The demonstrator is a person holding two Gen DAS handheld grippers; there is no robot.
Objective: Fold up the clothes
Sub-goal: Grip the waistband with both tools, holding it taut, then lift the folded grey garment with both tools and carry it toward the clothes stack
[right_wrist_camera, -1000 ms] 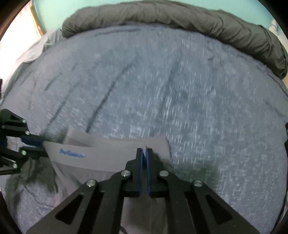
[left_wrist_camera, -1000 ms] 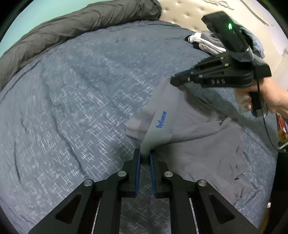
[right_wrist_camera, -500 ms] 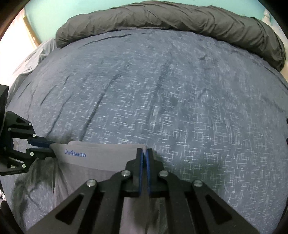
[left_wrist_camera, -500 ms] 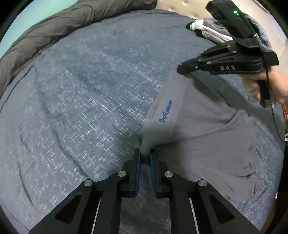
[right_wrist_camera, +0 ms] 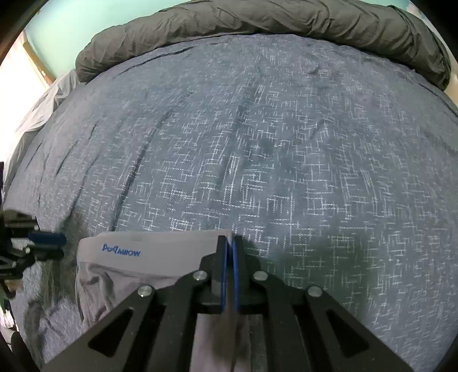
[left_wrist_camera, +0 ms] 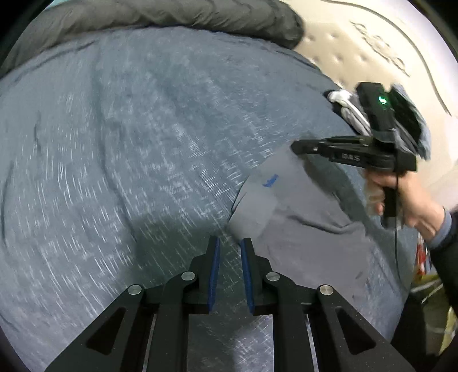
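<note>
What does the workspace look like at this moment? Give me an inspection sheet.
Surface: bed cover, blue-grey with a white line pattern, creased.
Job's things: grey underwear lying on the cover, blue-lettered waistband stretched out flat.
Clutter: small pile of other clothes near the headboard.
Grippers: left claw opening, nothing between its pads, waistband end just beyond them; right claw shut on the waistband's other end.
Cables: one thin black cable hanging from the right claw's handle.
Surroundings: dark rolled duvet along the far edge, tufted beige headboard, pale green wall.
</note>
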